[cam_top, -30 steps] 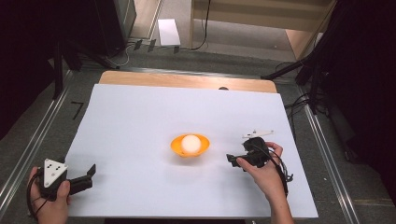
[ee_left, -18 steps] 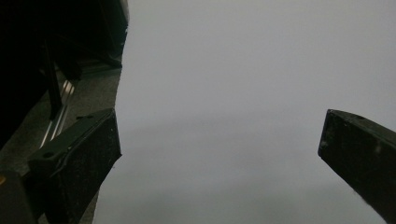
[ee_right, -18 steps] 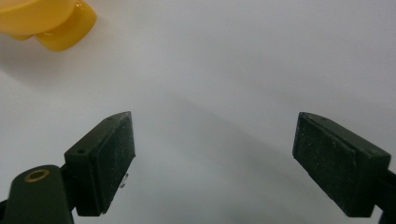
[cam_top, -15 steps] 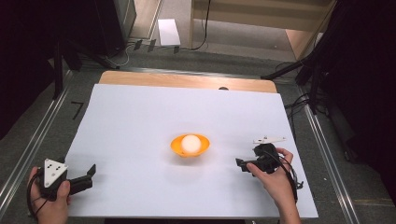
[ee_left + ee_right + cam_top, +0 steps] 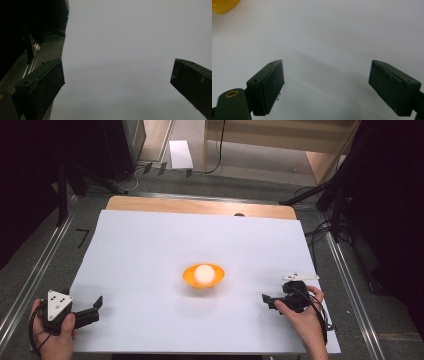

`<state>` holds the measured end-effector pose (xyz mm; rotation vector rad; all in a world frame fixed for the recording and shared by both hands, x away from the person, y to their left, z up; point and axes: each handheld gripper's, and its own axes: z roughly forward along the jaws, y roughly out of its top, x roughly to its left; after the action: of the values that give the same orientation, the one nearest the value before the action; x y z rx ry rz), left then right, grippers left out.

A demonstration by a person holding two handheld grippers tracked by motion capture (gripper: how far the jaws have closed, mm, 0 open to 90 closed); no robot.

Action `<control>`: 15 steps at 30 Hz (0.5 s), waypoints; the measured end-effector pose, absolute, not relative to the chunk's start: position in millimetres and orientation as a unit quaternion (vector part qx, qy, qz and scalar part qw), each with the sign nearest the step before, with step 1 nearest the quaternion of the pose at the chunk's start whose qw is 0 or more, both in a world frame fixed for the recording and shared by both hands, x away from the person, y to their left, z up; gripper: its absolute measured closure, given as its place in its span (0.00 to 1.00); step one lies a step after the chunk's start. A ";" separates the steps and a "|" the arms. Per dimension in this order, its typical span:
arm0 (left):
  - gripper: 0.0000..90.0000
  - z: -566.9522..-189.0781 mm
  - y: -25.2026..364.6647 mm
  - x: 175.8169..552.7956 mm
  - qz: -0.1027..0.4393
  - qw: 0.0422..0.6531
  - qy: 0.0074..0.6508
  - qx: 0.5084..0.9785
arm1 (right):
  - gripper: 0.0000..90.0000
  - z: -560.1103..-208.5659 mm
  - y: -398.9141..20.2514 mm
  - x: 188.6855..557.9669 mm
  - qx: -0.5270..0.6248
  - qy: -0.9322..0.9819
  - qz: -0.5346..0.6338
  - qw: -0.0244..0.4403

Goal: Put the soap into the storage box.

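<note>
1. Orange bowl (image 5: pixel 203 276) sits mid-sheet on the white table cover (image 5: pixel 150 250), a white ball (image 5: pixel 204 273) inside it.
2. Left gripper (image 5: pixel 95 307) waits well left of the bowl and nearer the person, jaws spread, empty.
3. Right gripper (image 5: pixel 266 300) sits right of the bowl, jaws wide apart, nothing between them.
</note>
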<state>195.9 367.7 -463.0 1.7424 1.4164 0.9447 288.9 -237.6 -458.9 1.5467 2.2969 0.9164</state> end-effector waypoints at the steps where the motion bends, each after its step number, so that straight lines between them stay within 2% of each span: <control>1: 0.00 -463.0 367.7 195.9 0.364 0.345 0.546 0.671 | 0.15 -459.3 -240.1 287.9 0.529 0.781 0.312 0.113; 15: 0.00 -463.1 368.1 195.8 0.363 0.349 0.546 0.669 | 0.15 -469.6 -276.3 272.9 0.550 0.758 0.327 0.130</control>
<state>195.8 368.1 -463.1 1.7342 1.4155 0.9416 272.9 -276.3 -469.6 1.5965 2.2005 0.9503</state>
